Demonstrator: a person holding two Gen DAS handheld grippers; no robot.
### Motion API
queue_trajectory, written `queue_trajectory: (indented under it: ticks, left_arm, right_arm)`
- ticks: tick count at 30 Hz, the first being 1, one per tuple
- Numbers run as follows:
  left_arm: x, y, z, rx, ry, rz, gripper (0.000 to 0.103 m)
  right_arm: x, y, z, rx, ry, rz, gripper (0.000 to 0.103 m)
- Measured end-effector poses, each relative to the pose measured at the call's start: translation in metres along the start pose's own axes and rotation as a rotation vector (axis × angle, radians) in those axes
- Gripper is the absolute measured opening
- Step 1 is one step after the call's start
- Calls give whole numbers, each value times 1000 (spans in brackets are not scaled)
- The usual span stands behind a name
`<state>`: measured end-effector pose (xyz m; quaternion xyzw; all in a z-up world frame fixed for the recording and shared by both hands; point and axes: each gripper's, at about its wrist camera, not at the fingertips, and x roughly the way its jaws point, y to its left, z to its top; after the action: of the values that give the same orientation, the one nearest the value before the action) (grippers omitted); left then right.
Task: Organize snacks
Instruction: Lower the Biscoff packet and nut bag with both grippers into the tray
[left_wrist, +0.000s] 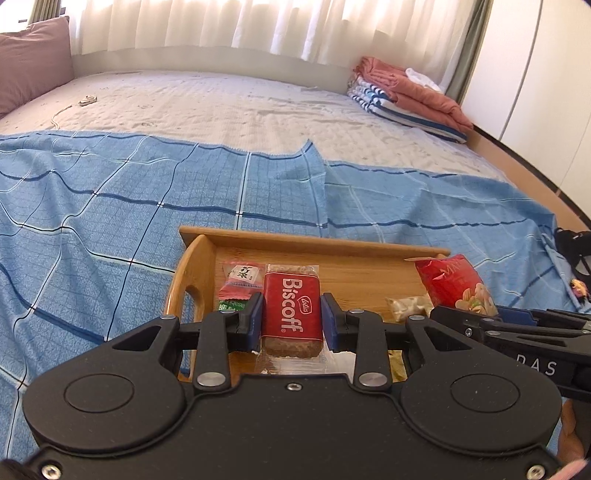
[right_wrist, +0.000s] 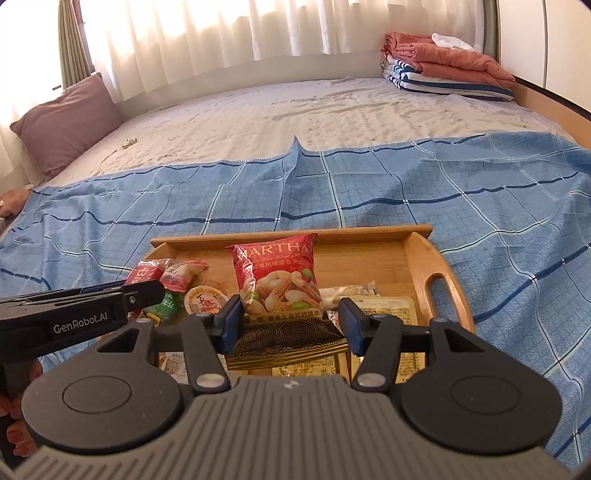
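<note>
A wooden tray (left_wrist: 314, 242) (right_wrist: 439, 254) lies on the blue checked cloth. My left gripper (left_wrist: 291, 319) is shut on a red Biscoff biscuit pack (left_wrist: 291, 310) and holds it over the tray's left part. My right gripper (right_wrist: 290, 323) is closed on a red Martha nut bag (right_wrist: 277, 277), which stands upright over the tray's middle; the bag also shows in the left wrist view (left_wrist: 454, 282). A pink candy packet (left_wrist: 240, 278), a green packet (right_wrist: 168, 306), a jelly cup (right_wrist: 205, 301) and a pale wrapped snack (left_wrist: 408, 306) lie in the tray.
The blue cloth (left_wrist: 110, 206) covers the near half of a bed. A mauve pillow (right_wrist: 66, 122) sits at the far left, folded blankets (right_wrist: 447, 66) at the far right. A cable with a small device (left_wrist: 86, 100) lies on the mattress. Curtains hang behind.
</note>
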<state>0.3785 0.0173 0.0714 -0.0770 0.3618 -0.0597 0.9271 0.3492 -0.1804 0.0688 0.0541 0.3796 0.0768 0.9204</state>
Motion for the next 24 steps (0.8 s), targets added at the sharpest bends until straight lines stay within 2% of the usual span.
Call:
queue_trajectory:
  ticks: [5,12,24]
  left_arm:
    - [28,3,3,13,15,40,31]
    - [53,5,2,11,31,58,31]
    - [68,-5,2,44,13,67,31]
  right_arm:
    - [29,3,1,5,30,-3,59]
    - [58,3,-1,10,55,-17,59]
    - [79,6,-6,-7,62,-30,60]
